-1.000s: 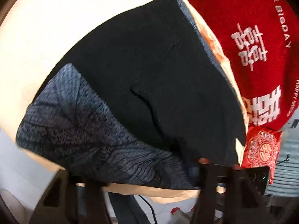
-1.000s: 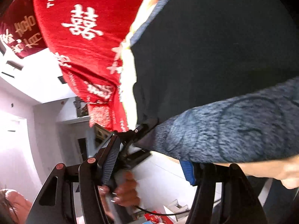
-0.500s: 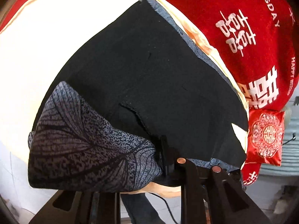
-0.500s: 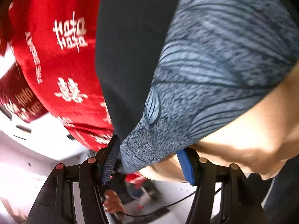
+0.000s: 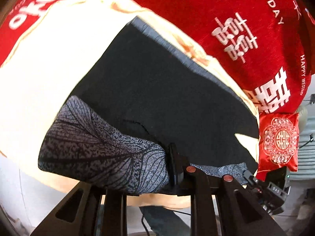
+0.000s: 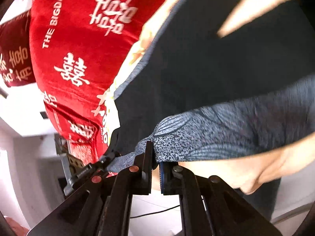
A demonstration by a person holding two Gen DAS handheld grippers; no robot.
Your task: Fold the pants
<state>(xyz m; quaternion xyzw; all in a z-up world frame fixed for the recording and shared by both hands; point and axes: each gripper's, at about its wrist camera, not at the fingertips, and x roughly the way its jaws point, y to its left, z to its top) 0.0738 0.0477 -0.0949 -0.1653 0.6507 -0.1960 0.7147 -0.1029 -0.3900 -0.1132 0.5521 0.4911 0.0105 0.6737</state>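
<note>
The pants (image 5: 157, 90) are dark navy with a grey-blue leaf-print waistband (image 5: 94, 151). They lie on a cream bed cover (image 5: 49, 68). My left gripper (image 5: 149, 169) is closed onto the printed waistband, which bunches between its fingers. My right gripper (image 6: 155, 157) is shut on the printed waistband edge (image 6: 216, 137) of the pants (image 6: 206, 68). The right gripper also shows at the lower right of the left wrist view (image 5: 254, 181), gripping the same band further along.
A red blanket with white lettering (image 5: 236, 29) lies beyond the pants, also in the right wrist view (image 6: 78, 49). A red embroidered cushion (image 5: 279, 139) sits at the bed's right end. The cream cover's edge (image 6: 236, 173) drops off to a pale floor.
The right gripper's jaws have closed from wide open onto the waistband edge. The left gripper has closed further on the band and the views have shifted over the bed.
</note>
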